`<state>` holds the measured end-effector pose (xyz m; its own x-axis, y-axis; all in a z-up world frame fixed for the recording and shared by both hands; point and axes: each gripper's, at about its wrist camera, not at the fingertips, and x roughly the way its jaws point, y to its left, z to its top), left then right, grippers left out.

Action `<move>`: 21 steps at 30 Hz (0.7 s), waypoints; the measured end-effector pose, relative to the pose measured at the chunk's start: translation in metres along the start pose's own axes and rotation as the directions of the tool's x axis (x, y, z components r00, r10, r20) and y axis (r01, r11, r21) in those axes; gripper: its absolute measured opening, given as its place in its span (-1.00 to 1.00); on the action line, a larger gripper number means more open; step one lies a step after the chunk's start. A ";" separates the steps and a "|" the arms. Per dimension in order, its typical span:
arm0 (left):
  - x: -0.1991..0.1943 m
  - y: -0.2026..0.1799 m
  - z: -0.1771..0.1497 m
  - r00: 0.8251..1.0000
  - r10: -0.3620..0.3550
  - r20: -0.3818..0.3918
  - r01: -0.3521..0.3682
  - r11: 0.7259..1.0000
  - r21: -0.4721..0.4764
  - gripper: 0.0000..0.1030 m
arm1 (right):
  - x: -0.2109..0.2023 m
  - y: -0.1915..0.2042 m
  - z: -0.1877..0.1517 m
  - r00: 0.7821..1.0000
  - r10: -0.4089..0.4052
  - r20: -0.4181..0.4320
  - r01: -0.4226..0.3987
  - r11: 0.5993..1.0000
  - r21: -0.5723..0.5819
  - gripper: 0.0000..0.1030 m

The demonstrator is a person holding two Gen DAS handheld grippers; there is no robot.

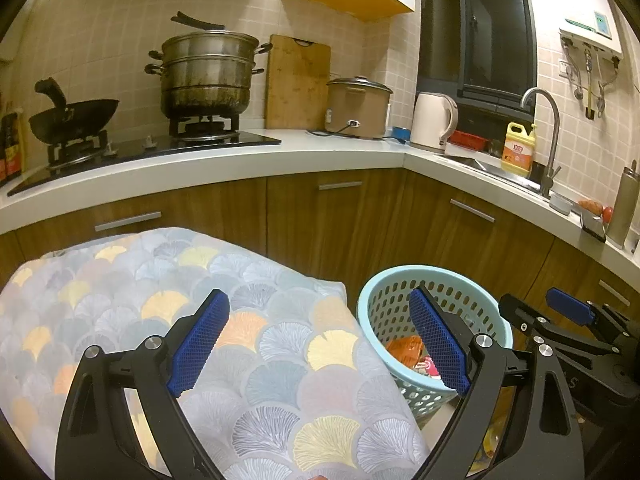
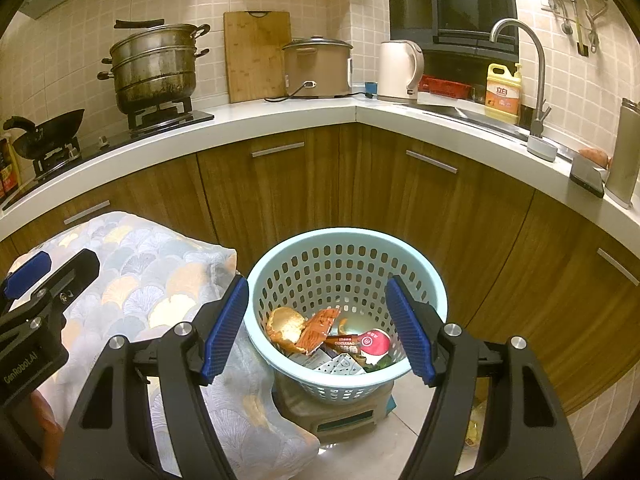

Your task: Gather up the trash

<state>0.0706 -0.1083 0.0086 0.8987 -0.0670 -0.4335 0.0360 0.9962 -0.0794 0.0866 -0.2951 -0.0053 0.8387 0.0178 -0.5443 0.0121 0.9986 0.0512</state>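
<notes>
Kitchen corner, dim warm lighting: white tabletop [image 2: 280,120] running along the far wall and turning right toward the sink, wooden cupboards below. A steamer pot [image 2: 154,66] sits on the stove at far left, a rice cooker [image 2: 318,66] and kettle [image 2: 400,72] further right.

On the floor near the cupboards stands a pale blue perforated basket [image 2: 344,248], raised on a low stool, likely to bring it within easy reach. It holds the collected trash [image 2: 332,340]: orange peel, a torn wrapper, a red-lidded cup and small cartons. To its left, a surface draped in a fan-patterned cloth [image 1: 160,280] appears bare of litter.

The right tongs [image 2: 318,328] hover above the basket mouth, jaws wide apart with nothing between them. The left tongs [image 1: 320,344] are likewise open and empty, poised over the cloth's right edge.

Judgement: the visible trash is already binned; collection appears at or near completion.
</notes>
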 end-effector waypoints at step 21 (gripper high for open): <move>0.001 0.000 -0.001 1.000 0.002 -0.001 -0.002 1.000 -0.002 0.73 | 0.001 0.000 -0.002 1.000 0.001 -0.003 -0.001 1.000 0.003 0.30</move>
<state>0.0711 -0.1080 0.0074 0.8984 -0.0649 -0.4344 0.0331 0.9962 -0.0803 0.0862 -0.2947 -0.0071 0.8370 0.0188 -0.5468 0.0129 0.9984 0.0541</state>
